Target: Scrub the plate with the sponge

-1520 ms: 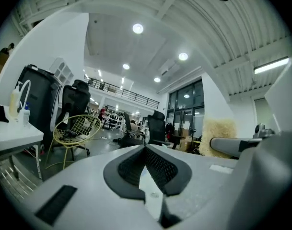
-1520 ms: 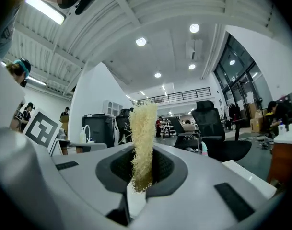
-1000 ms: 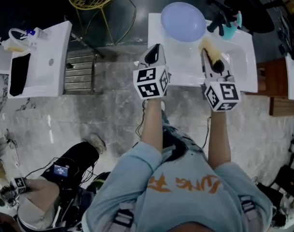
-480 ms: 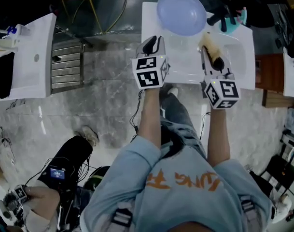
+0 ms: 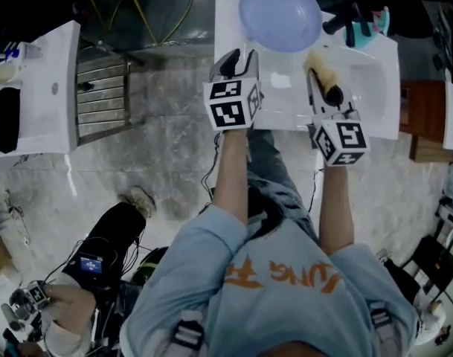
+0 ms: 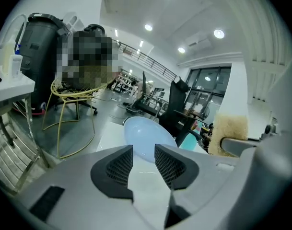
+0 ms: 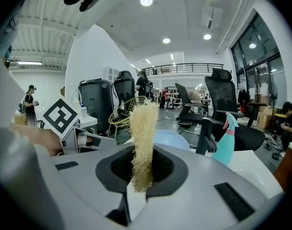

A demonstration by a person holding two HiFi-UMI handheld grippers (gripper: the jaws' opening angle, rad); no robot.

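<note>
right tool [image 7: 143,169] clamps the sponge [image 7: 143,133] upright for scrubbing; left tool [image 6: 144,162] has just been opening, empty, plate [image 6: 146,138] dead ahead, probably to steady it.

plate [image 5: 280,13]: glossy smooth | sponge [image 7: 142,143]: rough fibrous | sink [image 5: 375,88]: glossy white

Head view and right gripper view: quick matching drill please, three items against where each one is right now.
Items:
1. pale blue round plate
2. beige fibrous sponge
3. teal plastic spray bottle

Places:
A. upright, right of the black faucet
B. resting on the white counter, left of the faucet
C. clamped in the right gripper

Pairs: 1-B, 2-C, 3-A
</note>
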